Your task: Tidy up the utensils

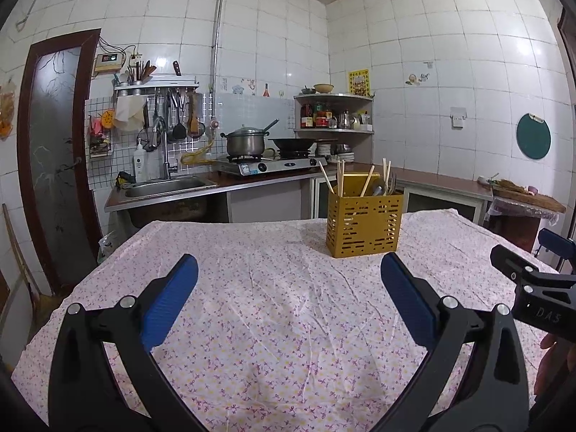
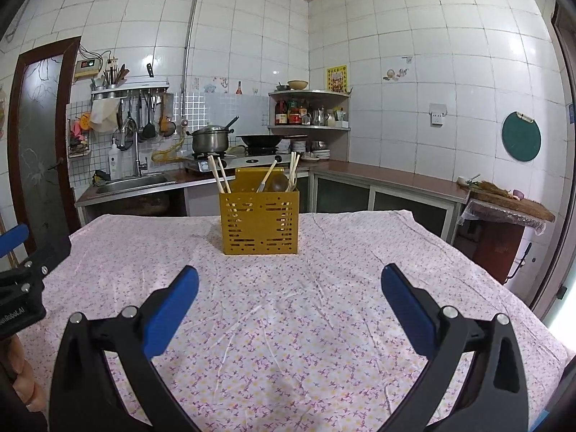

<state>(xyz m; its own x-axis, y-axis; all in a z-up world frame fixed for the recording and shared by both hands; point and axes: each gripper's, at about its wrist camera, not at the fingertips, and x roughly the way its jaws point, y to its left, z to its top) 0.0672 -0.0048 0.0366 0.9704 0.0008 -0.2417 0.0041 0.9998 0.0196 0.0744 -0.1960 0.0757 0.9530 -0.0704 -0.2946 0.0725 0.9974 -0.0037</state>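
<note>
A yellow perforated utensil holder [image 1: 363, 225] [image 2: 260, 224] stands upright on the floral tablecloth [image 1: 273, 309] [image 2: 288, 309], toward the far side. Several wooden chopsticks [image 1: 340, 176] [image 2: 219, 176], a spoon [image 2: 279, 181] and a fork [image 1: 392, 181] stick out of its top. My left gripper [image 1: 288, 270] hovers open over the cloth, short of the holder and to its left, with nothing between its blue pads. My right gripper [image 2: 289, 280] is also open and empty, facing the holder from the near side. Each gripper shows at the edge of the other's view.
Behind the table runs a kitchen counter with a steel sink [image 1: 165, 187], a gas stove [image 1: 270, 165] carrying a pot [image 1: 246, 142] and a wok [image 1: 293, 142], and a corner shelf of bottles [image 1: 333, 115]. A chopping board [image 2: 507, 198] lies at the right. A hand [image 2: 21, 374] holds the left gripper.
</note>
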